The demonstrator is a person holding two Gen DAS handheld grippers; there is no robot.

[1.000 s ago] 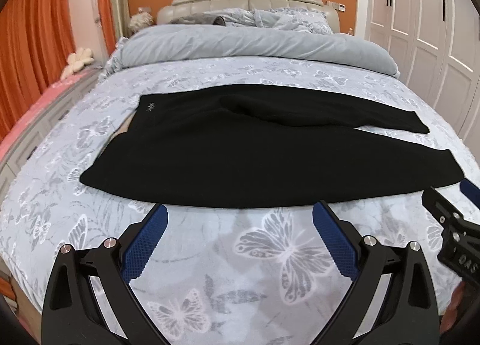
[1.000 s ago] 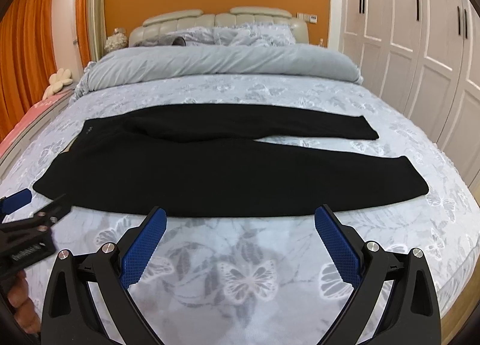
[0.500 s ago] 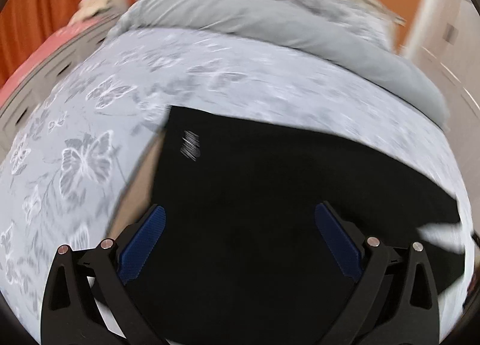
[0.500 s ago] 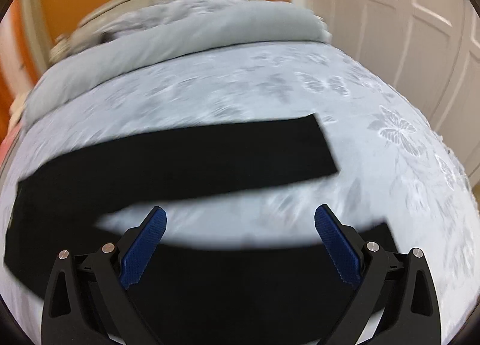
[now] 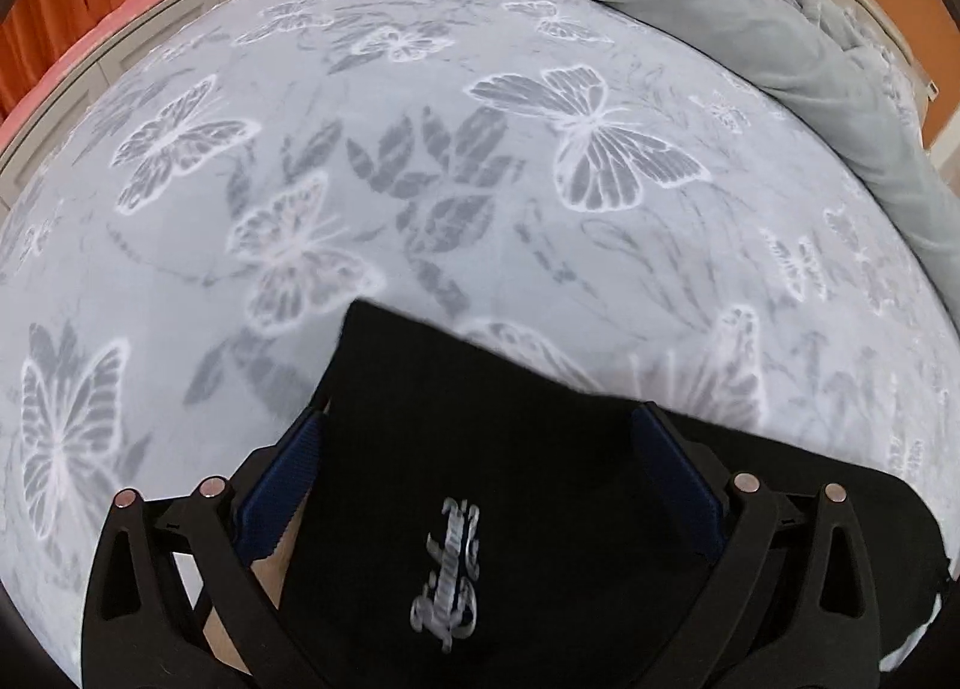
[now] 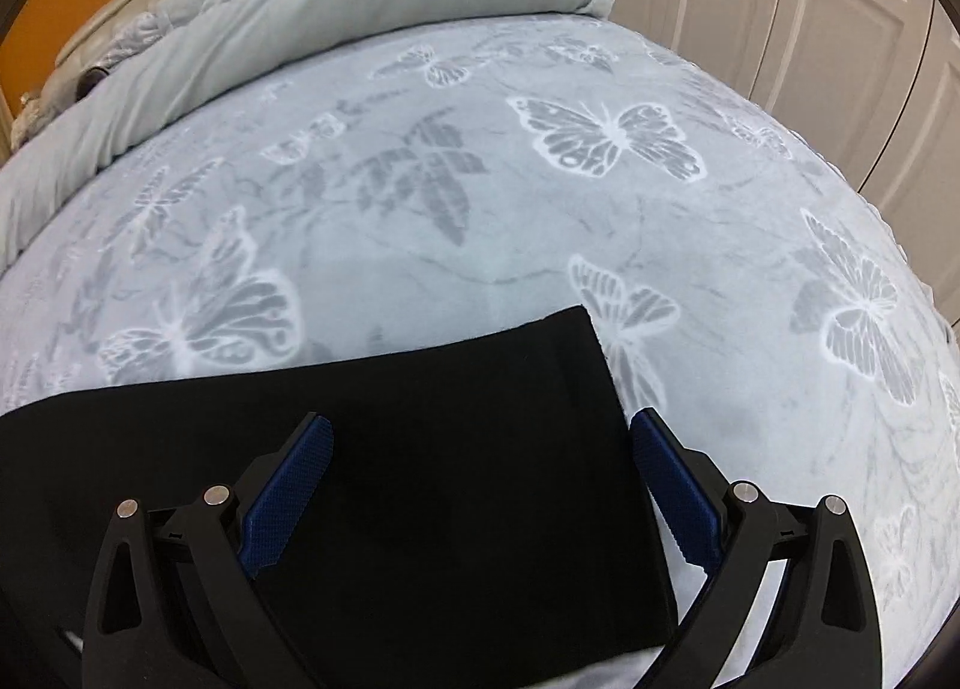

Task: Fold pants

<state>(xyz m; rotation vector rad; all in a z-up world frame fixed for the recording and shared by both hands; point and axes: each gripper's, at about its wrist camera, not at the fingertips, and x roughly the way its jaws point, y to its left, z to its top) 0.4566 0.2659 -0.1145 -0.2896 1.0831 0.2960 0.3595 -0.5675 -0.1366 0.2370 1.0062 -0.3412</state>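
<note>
Hovering wide open, the left gripper (image 5: 477, 479) straddles the waistband corner of the black knit pants (image 5: 480, 509), silver logo between its blue textured pads (image 5: 282, 494); I'd pinch both layers deep, near the edge. Pants lie flat on the soft grey butterfly-print bedspread (image 5: 420, 149). Over on the right wrist view, the right gripper (image 6: 480, 479) gapes above the matte, squared leg hem (image 6: 570, 389), pants (image 6: 420, 479) unpinched.

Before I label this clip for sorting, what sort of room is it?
Most likely a bedroom: a bed with a pale blue butterfly-print blanket, a rolled grey duvet at its head, and white panelled wardrobe doors beside it. Black pants lie on the blanket.
</note>
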